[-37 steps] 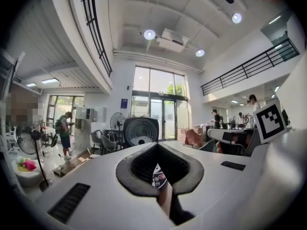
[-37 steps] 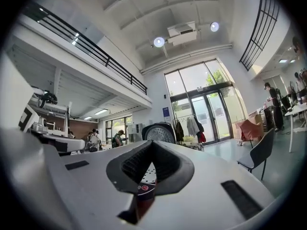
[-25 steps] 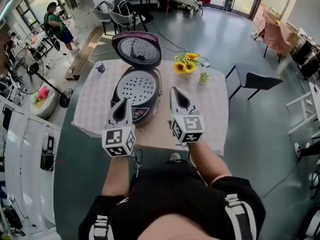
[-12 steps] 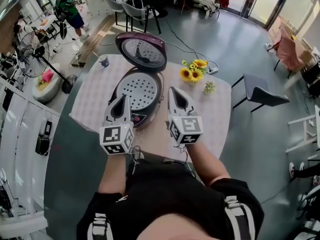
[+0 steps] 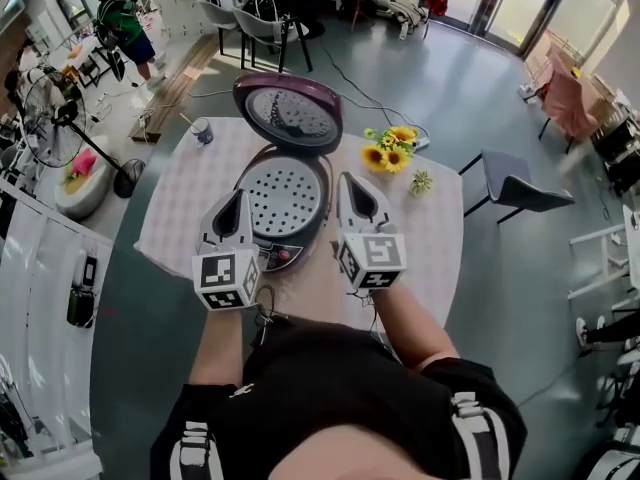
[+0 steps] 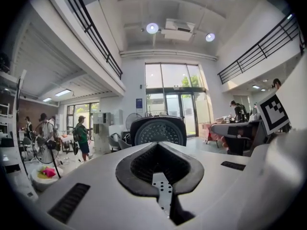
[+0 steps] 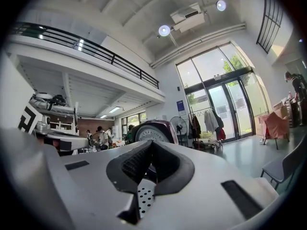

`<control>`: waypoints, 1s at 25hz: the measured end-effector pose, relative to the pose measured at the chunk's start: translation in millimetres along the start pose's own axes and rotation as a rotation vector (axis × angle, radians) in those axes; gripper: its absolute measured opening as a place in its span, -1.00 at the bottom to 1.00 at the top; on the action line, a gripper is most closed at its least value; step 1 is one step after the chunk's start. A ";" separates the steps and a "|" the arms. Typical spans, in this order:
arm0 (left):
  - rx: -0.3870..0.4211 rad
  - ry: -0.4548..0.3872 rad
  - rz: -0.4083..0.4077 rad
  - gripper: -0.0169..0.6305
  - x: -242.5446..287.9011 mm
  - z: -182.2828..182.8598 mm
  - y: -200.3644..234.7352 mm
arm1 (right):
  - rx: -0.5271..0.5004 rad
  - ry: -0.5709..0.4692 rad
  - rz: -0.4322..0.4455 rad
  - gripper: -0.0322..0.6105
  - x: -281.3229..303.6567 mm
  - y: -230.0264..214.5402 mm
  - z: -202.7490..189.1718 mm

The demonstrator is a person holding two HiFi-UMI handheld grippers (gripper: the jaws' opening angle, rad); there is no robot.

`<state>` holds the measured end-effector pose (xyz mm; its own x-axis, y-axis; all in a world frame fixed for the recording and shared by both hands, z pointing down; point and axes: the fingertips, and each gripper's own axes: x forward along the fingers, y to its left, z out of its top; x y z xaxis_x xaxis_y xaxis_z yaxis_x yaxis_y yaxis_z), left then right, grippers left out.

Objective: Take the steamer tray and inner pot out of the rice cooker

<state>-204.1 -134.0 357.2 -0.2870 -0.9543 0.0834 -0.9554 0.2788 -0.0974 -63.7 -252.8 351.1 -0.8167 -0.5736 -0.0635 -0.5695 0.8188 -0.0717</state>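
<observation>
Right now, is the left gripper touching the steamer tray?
Cannot tell. In the head view the left gripper overlaps the steamer tray rim; neither view shows contact or gap plainly.

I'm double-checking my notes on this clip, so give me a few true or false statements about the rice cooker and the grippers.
The rice cooker has its lid open. True.
The steamer tray is out on the table. False: it sits inside the cooker.
The left gripper and right gripper both have shut jaws, holding nothing. True.
The sunflowers stand left of the cooker. False: they are at its right.
</observation>
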 end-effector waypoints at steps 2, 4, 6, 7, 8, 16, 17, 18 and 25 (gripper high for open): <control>0.000 -0.004 -0.021 -0.94 5.4 0.2 12.3 | -0.003 -0.016 -0.023 -0.90 8.6 5.1 0.4; -0.001 -0.012 -0.041 -0.94 11.5 0.7 26.1 | -0.010 -0.032 -0.037 -0.90 17.9 13.3 0.2; -0.004 -0.021 -0.065 -0.94 17.7 0.9 39.7 | -0.026 -0.043 -0.053 -0.90 26.5 22.3 -1.1; -0.005 -0.024 -0.076 -0.94 20.9 0.5 46.0 | -0.037 -0.045 -0.064 -0.90 30.3 26.1 -2.0; -0.007 -0.025 -0.088 -0.94 24.1 -0.1 51.9 | -0.049 -0.047 -0.079 -0.90 33.7 29.0 -2.8; -0.029 -0.053 -0.252 0.08 48.2 -2.0 74.6 | 0.028 -0.051 -0.129 -0.08 62.6 42.5 -12.4; -0.024 -0.061 -0.260 0.22 50.1 -1.0 77.6 | 0.030 -0.044 -0.130 0.00 65.8 44.8 -13.1; -0.018 -0.063 -0.267 0.27 52.0 -0.6 80.5 | 0.025 -0.034 -0.136 0.08 68.6 46.4 -13.9; -0.074 0.022 -0.336 0.30 75.3 -19.4 98.3 | -0.004 0.094 -0.214 0.16 78.2 43.0 -35.7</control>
<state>-320.9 -176.4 373.1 0.0437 -0.9918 0.1204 -0.9990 -0.0427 0.0109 -155.4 -261.6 378.7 -0.6819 -0.7300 0.0458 -0.7311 0.6786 -0.0700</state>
